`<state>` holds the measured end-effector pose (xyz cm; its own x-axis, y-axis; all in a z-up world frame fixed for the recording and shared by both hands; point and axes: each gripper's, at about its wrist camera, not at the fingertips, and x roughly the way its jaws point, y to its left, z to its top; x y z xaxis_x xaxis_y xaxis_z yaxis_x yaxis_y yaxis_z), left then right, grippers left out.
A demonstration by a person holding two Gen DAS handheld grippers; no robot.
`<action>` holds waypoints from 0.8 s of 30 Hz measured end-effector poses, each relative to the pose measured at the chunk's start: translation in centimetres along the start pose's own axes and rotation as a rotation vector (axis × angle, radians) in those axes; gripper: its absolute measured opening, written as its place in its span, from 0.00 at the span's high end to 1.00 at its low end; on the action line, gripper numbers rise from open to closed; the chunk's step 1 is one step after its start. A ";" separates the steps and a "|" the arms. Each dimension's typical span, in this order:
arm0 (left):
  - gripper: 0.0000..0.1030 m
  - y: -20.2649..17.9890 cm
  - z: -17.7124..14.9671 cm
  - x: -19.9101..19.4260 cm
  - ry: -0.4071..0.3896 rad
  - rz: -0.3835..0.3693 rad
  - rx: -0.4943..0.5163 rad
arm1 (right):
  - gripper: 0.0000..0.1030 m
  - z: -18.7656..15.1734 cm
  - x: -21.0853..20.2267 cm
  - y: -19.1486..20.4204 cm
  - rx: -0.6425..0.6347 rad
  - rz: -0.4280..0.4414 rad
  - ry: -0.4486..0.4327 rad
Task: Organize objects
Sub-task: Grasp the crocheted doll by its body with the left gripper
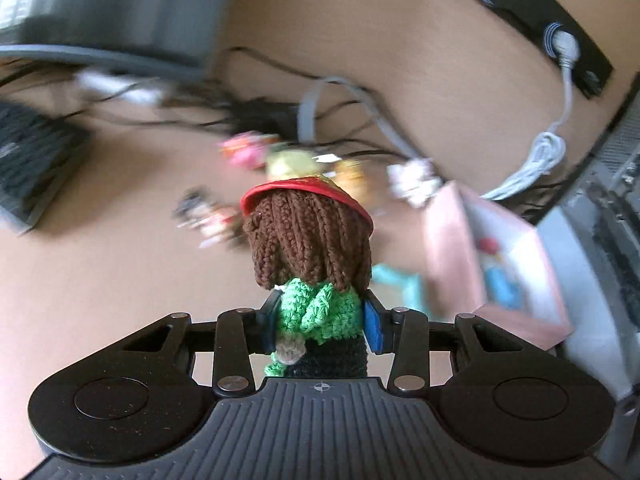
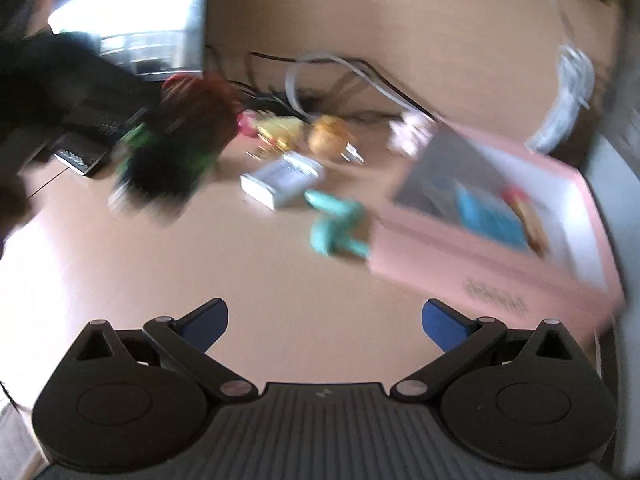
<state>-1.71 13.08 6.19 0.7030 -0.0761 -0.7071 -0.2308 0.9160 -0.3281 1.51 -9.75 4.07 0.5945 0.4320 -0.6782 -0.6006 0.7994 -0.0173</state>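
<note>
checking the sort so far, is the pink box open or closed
Open. The pink box has no lid over it, and small colourful items show inside against its white lining.

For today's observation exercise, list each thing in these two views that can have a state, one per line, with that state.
Left tool: shut on the crocheted doll.
Crocheted doll with brown yarn hair, red hat and green scarf: held upright, off the desk.
Right tool: open, nothing between the blue pads.
Pink cardboard box: open on top, toys inside.
Teal plastic toy: lying on the desk beside the box.
White cable: coiled, plugged in.
</note>
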 end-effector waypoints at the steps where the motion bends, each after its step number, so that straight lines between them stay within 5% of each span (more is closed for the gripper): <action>1: 0.57 1.0 -0.3 -0.4 0.003 0.021 -0.018 | 0.00 0.7 0.6 0.7 -0.025 0.006 -0.014; 7: 0.57 5.4 -0.4 -3.9 -0.022 0.103 -0.085 | 0.01 4.6 4.6 4.0 -0.132 0.062 -0.062; 11: 0.57 6.6 -0.5 -5.9 -0.041 0.129 -0.074 | 0.15 8.5 9.1 3.9 -0.058 0.076 -0.041; 18: 0.57 9.5 -0.6 -6.5 -0.008 0.092 -0.060 | 0.27 12.1 15.7 2.4 0.155 0.006 0.041; 21: 0.57 11.1 -0.2 -5.9 -0.005 0.061 -0.020 | 0.49 12.2 17.4 2.7 0.167 -0.001 0.078; 24: 0.57 13.0 0.5 -4.8 0.024 0.025 -0.030 | 0.49 10.9 16.0 4.8 0.115 0.028 0.092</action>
<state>-7.73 25.51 5.61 0.6807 -0.0631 -0.7298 -0.2682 0.9057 -0.3284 13.97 5.51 1.13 0.5239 0.4188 -0.7417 -0.5479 0.8324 0.0829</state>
